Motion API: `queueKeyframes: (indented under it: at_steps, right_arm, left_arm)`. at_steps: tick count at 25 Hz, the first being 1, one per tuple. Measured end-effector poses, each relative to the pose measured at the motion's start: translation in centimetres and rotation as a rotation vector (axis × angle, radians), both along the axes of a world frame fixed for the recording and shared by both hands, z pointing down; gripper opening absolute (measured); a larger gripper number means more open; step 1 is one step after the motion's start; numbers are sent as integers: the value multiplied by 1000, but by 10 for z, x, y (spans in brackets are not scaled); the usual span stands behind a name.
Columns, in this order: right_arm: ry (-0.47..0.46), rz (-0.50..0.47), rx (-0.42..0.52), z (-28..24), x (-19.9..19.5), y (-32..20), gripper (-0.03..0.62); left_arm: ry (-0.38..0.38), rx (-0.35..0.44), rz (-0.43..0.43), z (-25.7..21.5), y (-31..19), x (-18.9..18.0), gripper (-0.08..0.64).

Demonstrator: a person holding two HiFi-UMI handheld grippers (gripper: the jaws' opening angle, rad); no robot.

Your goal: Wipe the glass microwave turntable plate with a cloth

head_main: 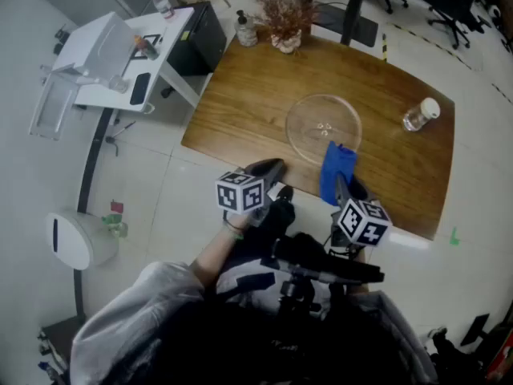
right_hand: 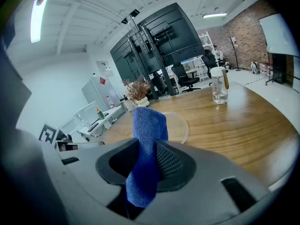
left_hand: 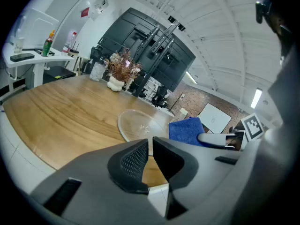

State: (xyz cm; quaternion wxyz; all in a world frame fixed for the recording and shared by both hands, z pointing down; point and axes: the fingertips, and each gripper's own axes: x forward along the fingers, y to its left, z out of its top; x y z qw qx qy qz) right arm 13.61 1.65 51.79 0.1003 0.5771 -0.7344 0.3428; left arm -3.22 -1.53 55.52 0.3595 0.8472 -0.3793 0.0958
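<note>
The clear glass turntable plate (head_main: 324, 128) lies flat in the middle of the wooden table (head_main: 240, 103); it also shows in the left gripper view (left_hand: 138, 124) and, partly hidden by the cloth, in the right gripper view (right_hand: 179, 125). My right gripper (head_main: 343, 184) hangs over the table's near edge, shut on a blue cloth (head_main: 337, 171) that stands up between its jaws (right_hand: 146, 139). The cloth's top reaches the plate's near rim in the head view. My left gripper (head_main: 271, 168) hovers at the near edge left of the plate, jaws nearly together with nothing between them (left_hand: 150, 156).
A clear bottle with a white cap (head_main: 421, 115) stands at the table's right. A vase of dried flowers (head_main: 286, 22) and a small bottle (head_main: 246, 30) sit at the far edge. A white side table (head_main: 120, 54) with clutter stands to the left.
</note>
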Motion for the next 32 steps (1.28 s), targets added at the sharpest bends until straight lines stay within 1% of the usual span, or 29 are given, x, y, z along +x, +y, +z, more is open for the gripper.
queueKeyframes:
  at_steps: [4,5,6,7,14,18,22,23,25,27,28,32]
  right_arm:
    - [-2,5,-5,5,-4,-30,120]
    - [0,6,-5,4,-5,-37,120]
    - [2,6,-3,3,-6,-44,120]
    - [5,7,-2,2,-6,-51,120]
    - [44,28,-14,2,-2,-78,120]
    - [63,49,-24,1,4,-85,120]
    - [81,62,-32,-1,8,-90,120]
    - [84,63,-34,-1,9,-92,120]
    - [91,63,-38,-2,10,-94,120]
    - [97,60,-43,-3,11,-97,120]
    - [101,57,-47,-2,10,-99,120]
    - [116,39,-62,3,8,-106,120]
  left_arm:
    - [-13,-53,21,15,-32,0,24]
    - [-11,-77,30,19,-38,1,73]
    - [-7,-104,38,24,-43,3,104]
    - [-3,-130,44,29,-48,5,112]
    - [9,-284,26,62,-78,8,112]
    - [17,-338,40,75,-88,16,112]
    - [12,-416,32,91,-91,18,112]
    - [16,-431,28,93,-93,18,94]
    - [43,-463,10,95,-96,18,92]
    - [84,-502,-22,96,-102,17,46]
    - [104,-519,-36,96,-104,16,43]
    - [151,-549,-53,97,-110,17,32]
